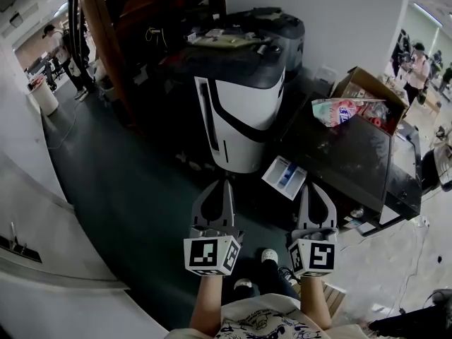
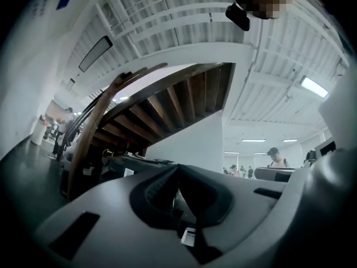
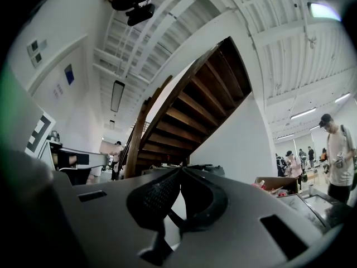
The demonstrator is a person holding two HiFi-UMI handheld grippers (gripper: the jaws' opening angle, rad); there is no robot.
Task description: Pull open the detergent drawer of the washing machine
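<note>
left gripper point(image 1: 224, 183): jaws pressed together, empty | right gripper point(image 1: 311, 189): jaws together, empty | washer point(image 1: 247, 115): 12 o'clock of left gripper, apart

— Where is there room to pass?

— On the left. The dark floor point(image 1: 120, 189) lies bare between the washing machine point(image 1: 240, 119) and the white wall point(image 1: 28, 154).

— And on the right?

— It's tight. The black worktop point(image 1: 353, 161) stands just beside the machine, with a cardboard box point(image 1: 364, 83) on it and a leaflet point(image 1: 284, 177) by its nearest corner. The wooden staircase point(image 1: 99, 27) closes off the back.
</note>
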